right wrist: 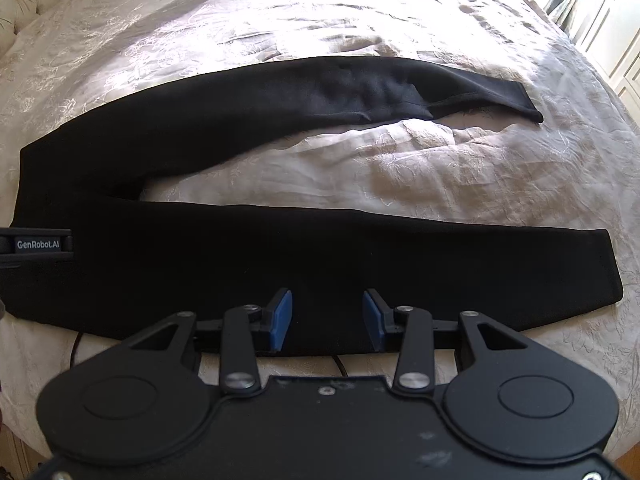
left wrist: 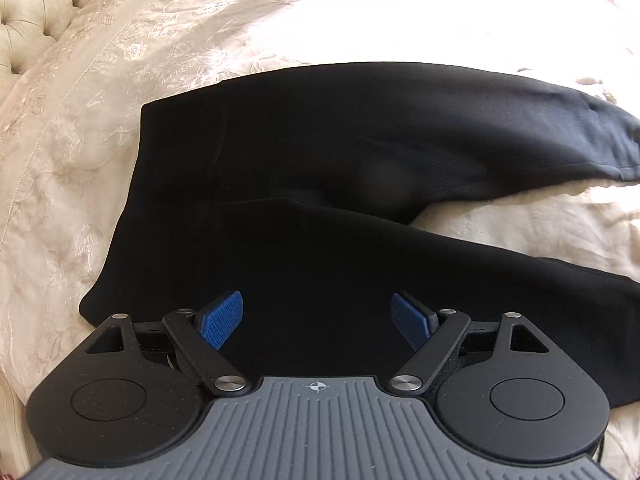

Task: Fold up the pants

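Black pants (right wrist: pixel 280 256) spread flat on bed (right wrist: pixel 440 176), legs splayed rightward. Left hand-held gripper (left wrist: pixel 318 318) wide apart; "GenRobot.AI" legible. Right hand-held gripper (right wrist: pixel 327 316) narrower, empty.

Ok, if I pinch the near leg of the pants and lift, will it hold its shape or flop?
Likely flop: the pants lie limp, and the far leg is already rumpled. Probably light, thin knit. It may drag rather than slide, since the bedspread is wrinkled and soft.
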A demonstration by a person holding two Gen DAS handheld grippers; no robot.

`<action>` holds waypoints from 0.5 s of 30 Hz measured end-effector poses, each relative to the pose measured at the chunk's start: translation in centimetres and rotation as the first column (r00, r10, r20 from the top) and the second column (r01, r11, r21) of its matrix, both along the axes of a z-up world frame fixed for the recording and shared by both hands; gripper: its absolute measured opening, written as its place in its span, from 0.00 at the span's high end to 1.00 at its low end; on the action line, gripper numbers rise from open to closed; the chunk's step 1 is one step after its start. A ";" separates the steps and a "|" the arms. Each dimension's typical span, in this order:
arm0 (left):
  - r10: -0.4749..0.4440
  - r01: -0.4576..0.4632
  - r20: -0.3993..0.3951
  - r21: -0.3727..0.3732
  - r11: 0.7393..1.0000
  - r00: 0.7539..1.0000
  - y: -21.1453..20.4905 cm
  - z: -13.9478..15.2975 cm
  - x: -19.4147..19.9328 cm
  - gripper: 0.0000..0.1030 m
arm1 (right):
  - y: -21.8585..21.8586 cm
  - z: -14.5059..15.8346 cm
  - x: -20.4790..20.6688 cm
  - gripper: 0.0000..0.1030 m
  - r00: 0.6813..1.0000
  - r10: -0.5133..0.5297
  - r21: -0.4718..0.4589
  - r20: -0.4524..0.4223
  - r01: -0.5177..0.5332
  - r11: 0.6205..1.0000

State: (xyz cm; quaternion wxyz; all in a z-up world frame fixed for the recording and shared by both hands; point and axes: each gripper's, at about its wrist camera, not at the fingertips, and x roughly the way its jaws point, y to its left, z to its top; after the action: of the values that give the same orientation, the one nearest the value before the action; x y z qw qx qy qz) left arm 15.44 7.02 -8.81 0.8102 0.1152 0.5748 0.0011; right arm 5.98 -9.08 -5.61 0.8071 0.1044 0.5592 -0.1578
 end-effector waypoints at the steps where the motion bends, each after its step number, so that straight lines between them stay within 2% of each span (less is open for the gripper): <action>1: -0.003 0.003 -0.004 0.004 1.000 1.000 0.1 -0.4 0.5 0.21 | 0.0 -0.1 0.5 0.59 1.000 -0.008 0.000 -0.011 0.008 1.000; 10: -0.027 0.028 -0.086 0.004 1.000 0.996 0.1 -3.3 2.9 0.21 | -0.4 -0.6 3.9 0.59 0.998 -0.058 -0.017 -0.026 0.057 0.998; 15: -0.020 0.026 -0.165 0.031 0.999 0.986 -0.5 -5.7 3.2 0.21 | -3.9 -0.4 5.8 0.59 0.988 -0.151 -0.027 -0.007 0.151 0.988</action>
State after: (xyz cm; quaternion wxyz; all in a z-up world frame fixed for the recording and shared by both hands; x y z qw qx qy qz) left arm 18.67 6.53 -14.48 0.7579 0.1349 0.6383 -0.0084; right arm 11.79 -12.96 -5.98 0.7915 0.1352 0.5514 -0.2262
